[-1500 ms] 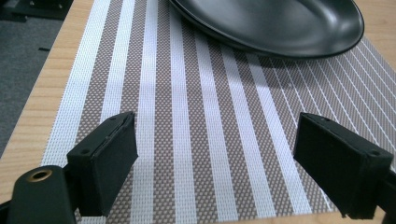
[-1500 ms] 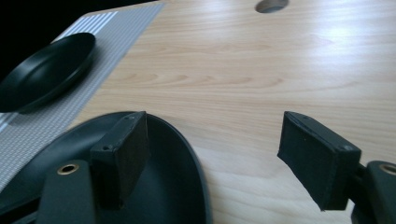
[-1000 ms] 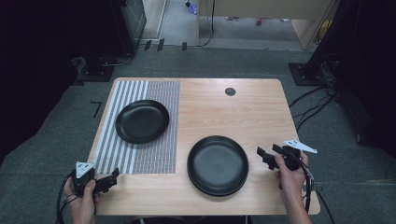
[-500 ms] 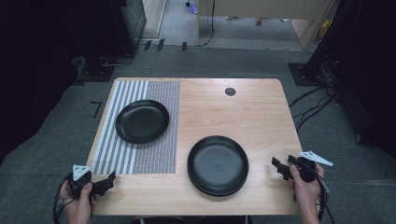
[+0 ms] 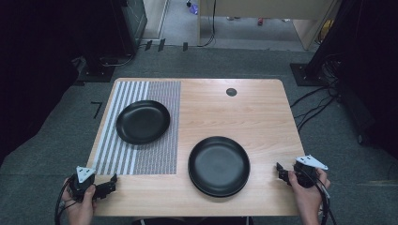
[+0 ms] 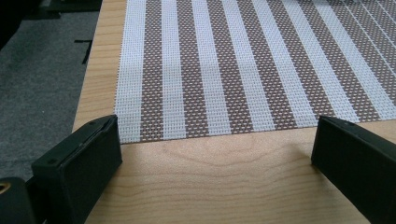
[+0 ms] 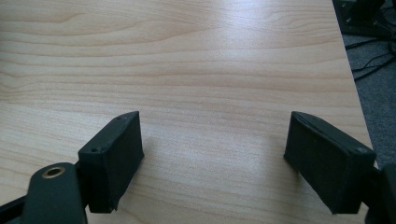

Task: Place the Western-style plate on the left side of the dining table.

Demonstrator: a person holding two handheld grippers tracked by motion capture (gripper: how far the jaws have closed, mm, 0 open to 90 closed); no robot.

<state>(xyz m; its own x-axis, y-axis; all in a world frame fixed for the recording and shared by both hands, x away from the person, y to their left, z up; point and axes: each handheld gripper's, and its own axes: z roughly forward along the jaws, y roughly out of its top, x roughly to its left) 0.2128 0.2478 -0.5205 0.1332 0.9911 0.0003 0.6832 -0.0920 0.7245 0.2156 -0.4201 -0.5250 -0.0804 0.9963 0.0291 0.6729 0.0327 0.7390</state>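
Plates first: larger black plate [image 5: 218,165] flat on bare wood near the front edge of the desk [image 5: 263,112], right of centre, looking like two stacked, though hard to confirm from the rim alone; smaller plate [image 5: 142,121] on the striped mat [image 5: 155,159] toward the left edge, well apart from the big one. Right gripper [image 5: 281,172] parked near the front right corner, beside the large plate but not touching, jaws wide apart over bare wood in the right gripper view, nothing between them. Left gripper [image 5: 110,183] low at the front left corner, just off the mat's near edge [image 6: 224,133], jaws likewise spread and empty. Judged as a pause with both tools clear of the crockery. Risks from here: pinching only the thin glossy rim, likely to let a plate slip or tilt on lifting; if truly a stack, grabbing the top one alone could drag or rattle the lower one toward the front edge, with little margin before a fall. On the left, a low approach could catch the mat's edge, bunching it and shoving the small plate. Trailing cables near both corners could snag on the desk edge during a reach.
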